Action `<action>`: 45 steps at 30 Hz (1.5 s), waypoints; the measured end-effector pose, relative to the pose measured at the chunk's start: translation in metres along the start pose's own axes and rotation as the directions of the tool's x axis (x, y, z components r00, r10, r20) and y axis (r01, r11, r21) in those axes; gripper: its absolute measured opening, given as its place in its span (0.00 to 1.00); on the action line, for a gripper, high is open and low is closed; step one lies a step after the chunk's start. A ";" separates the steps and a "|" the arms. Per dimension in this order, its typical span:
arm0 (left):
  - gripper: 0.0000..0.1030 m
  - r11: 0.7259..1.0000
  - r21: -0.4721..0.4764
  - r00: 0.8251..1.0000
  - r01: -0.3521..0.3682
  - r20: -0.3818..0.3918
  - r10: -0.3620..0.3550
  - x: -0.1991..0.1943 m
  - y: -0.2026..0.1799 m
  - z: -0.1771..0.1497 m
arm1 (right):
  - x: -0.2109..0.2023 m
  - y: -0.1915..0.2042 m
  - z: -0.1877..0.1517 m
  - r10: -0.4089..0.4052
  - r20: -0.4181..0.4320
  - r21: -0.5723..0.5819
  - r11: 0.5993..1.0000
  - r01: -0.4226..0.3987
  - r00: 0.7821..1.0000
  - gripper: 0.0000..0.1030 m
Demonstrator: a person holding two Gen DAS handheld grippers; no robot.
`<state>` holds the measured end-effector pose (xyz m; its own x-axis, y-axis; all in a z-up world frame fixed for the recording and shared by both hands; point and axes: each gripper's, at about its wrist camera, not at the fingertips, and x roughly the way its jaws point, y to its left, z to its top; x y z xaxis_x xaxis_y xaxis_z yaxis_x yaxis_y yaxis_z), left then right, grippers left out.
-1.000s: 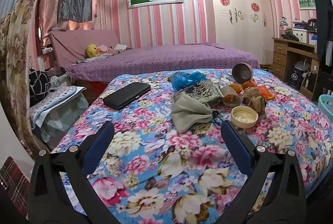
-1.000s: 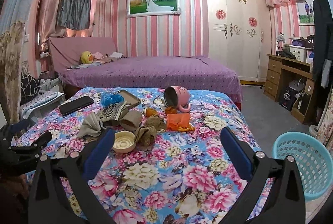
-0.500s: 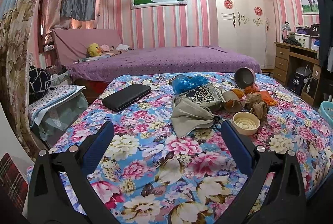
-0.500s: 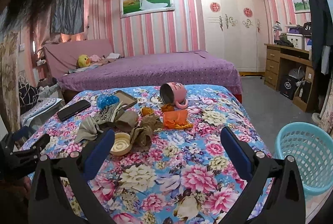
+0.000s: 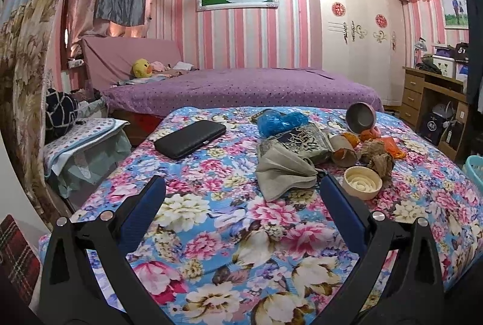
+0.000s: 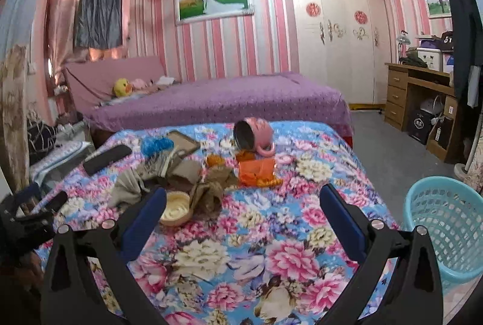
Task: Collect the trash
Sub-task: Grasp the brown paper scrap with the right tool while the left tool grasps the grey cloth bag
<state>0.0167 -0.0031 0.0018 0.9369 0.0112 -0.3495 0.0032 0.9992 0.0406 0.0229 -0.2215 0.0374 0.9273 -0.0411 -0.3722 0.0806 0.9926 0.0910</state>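
Floral bedspread [image 6: 271,249]: 1 pink mug [image 6: 255,137] tipped over, orange wrapper [image 6: 256,171] just beside it, cream lid [image 6: 175,208] nearer. Teal basket [image 6: 446,228] right of bedspread. Left gripper [image 5: 241,204] and right gripper [image 6: 241,210]: jaws spread, holding nothing.

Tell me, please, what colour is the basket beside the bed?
Light turquoise blue, with an openwork lattice wall; the basket shows best in the right wrist view.

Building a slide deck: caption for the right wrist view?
Open right tool above a floral bedspread strewn with litter, teal basket waiting alongside.
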 end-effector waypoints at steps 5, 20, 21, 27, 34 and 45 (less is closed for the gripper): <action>0.96 1.000 -0.017 0.999 0.012 -0.032 -0.013 0.004 0.006 -0.005 | 0.009 0.010 -0.009 0.029 -0.030 -0.022 0.999 -0.030 0.999 0.96; 0.96 0.998 0.001 0.992 0.069 -0.103 -0.068 0.035 0.020 0.030 | 0.036 0.024 0.031 0.024 -0.088 -0.006 1.000 -0.025 0.996 0.96; 0.96 0.998 0.010 0.994 0.065 -0.092 -0.064 0.039 0.019 0.036 | 0.041 0.026 0.040 0.035 -0.072 -0.004 0.999 -0.035 0.997 0.96; 0.96 0.999 0.016 0.989 0.039 -0.141 -0.036 0.088 0.012 0.038 | 0.095 0.031 0.031 0.046 -0.120 0.021 0.999 -0.044 0.992 0.96; 0.96 0.999 -0.026 0.974 0.034 -0.224 -0.039 0.113 0.015 0.021 | 0.141 0.032 0.007 0.009 -0.238 0.024 1.000 -0.003 0.971 0.96; 0.96 0.998 -0.026 0.963 0.054 -0.263 -0.059 0.127 0.010 0.020 | 0.154 0.037 0.000 0.010 -0.294 0.032 0.999 -0.001 0.956 0.96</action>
<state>0.1428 0.0078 -0.0237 0.8100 -0.0374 -0.5852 0.0442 0.9990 -0.0027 0.1690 -0.1907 -0.0167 0.7795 0.0046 -0.6263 0.0912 0.9885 0.1209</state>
